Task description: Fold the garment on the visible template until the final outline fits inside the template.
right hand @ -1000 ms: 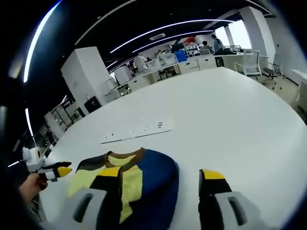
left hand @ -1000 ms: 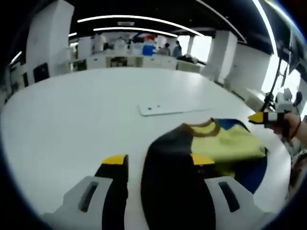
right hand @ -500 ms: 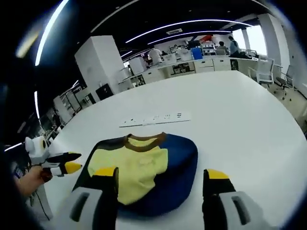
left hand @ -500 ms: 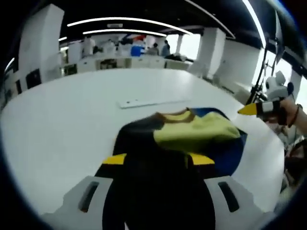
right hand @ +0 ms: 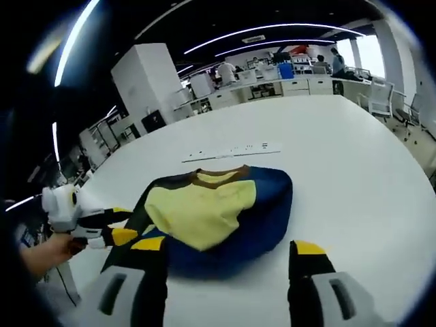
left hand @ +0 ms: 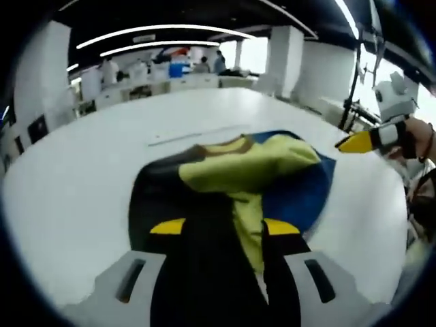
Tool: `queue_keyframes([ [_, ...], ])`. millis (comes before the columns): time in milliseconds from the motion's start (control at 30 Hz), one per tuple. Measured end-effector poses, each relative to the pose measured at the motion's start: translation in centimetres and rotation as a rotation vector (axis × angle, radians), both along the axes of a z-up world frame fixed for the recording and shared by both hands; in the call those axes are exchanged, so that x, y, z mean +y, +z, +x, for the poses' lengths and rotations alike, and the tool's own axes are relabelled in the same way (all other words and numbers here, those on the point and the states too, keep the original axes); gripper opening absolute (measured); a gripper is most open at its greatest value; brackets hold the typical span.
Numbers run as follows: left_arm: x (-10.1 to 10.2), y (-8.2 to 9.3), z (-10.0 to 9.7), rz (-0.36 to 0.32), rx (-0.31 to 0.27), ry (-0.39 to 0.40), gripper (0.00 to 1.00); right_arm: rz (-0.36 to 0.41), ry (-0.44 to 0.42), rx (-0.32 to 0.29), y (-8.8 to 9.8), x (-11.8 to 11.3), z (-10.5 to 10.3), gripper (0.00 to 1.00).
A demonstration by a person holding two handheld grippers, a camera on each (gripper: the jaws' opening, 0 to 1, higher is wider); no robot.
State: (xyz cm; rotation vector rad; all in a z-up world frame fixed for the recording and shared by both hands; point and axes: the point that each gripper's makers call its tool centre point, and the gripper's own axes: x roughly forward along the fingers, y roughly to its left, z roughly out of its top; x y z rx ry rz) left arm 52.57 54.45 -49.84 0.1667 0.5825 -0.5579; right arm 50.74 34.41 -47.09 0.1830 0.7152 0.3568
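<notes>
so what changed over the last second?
The left tongs carried the black sleeve across the yellow garment, which now lies more bunched on the blue template. The right tongs stayed open, clear of the cloth. The white table is unchanged.

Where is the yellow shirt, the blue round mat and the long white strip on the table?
yellow shirt [right hand: 201,208], right gripper view, middle of its yellow front.
blue round mat [right hand: 272,204], right gripper view, bare blue part beside the shirt.
long white strip [right hand: 231,151], right gripper view, its middle.

No readable text, label or number anywhere — marks too blurred.
</notes>
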Motion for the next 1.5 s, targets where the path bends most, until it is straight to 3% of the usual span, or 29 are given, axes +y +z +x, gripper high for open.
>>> queue_keyframes([
  [267, 0.0, -1.1, -0.3, -0.014, 0.005, 0.028, 0.3, 0.031, -0.036, 0.03, -1.4, 0.7, -0.7, 0.62],
  [400, -0.2, -1.4, -0.4, -0.028, 0.008, 0.034, 0.25, 0.04, -0.062, 0.012, -1.5, 0.8, -0.4, 0.46],
  [533, 0.3, -2.4, -0.4, 0.02, 0.022, 0.046, 0.17, 0.052, -0.082, 0.014, -1.9, 0.9, -0.3, 0.32],
  [600, 0.2, -2.6, -0.4, -0.015, 0.03, 0.051, 0.15, 0.051, -0.087, 0.009, -1.9, 0.9, -0.2, 0.26],
  [767, 0.2, -3.2, -0.6, -0.019, 0.045, 0.053, 0.08, 0.027, -0.086, -0.036, -1.4, 0.6, 0.1, 0.0],
  [833, 0.2, -3.2, -0.6, -0.022, 0.045, 0.054, 0.03, 0.023, -0.08, -0.031, -1.6, 0.6, 0.1, 0.0],
  [1067, 0.6, -3.1, -0.5, -0.023, 0.045, 0.062, 0.01, 0.058, -0.101, -0.024, -1.9, 0.4, 0.1, 0.0],
  [1500, 3.4, -0.1, -0.2, -0.006, -0.012, 0.081, 0.0, 0.039, -0.075, -0.059, -0.4, -1.1, -0.2, 0.0],
])
